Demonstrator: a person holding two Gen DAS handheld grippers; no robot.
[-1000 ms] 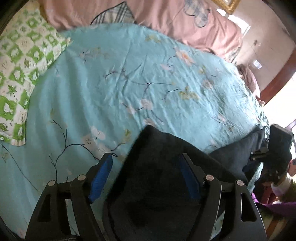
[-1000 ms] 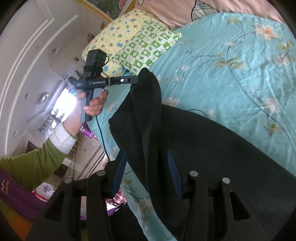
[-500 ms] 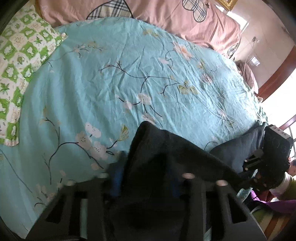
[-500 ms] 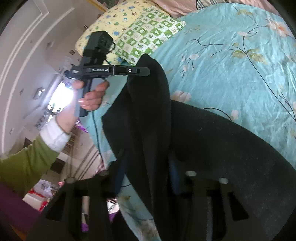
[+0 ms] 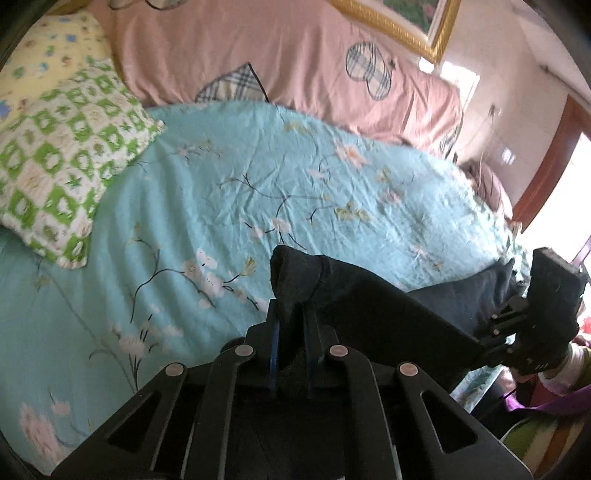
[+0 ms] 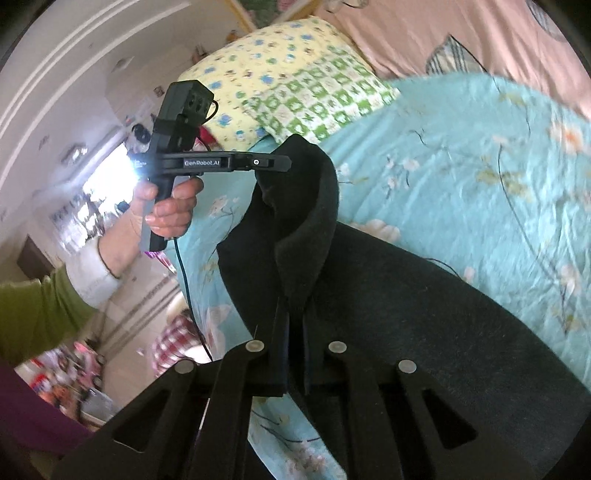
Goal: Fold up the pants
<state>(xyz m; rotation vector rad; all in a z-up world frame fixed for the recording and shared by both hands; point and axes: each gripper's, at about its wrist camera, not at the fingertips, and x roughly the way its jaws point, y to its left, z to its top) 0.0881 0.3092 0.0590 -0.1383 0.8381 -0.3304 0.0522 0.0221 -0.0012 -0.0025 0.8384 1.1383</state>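
Both jaws newly clamped on pants [image 5: 369, 306]

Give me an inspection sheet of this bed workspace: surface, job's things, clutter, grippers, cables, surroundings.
Surface: turquoise floral bedsheet, creased.
Job's things: dark pants, one edge lifted off the sheet, the rest lying on it.
Clutter: green checked pillow and yellow pillow at the head; pink quilt behind them.
Grippers: left gripper shut on a bunched pants edge; right gripper shut on another fold. Both have just been closing, with cloth between the fingers.
Cables: one dark cable hangs from the left gripper's handle.
Surroundings: gold-framed picture on the wall; bright window.
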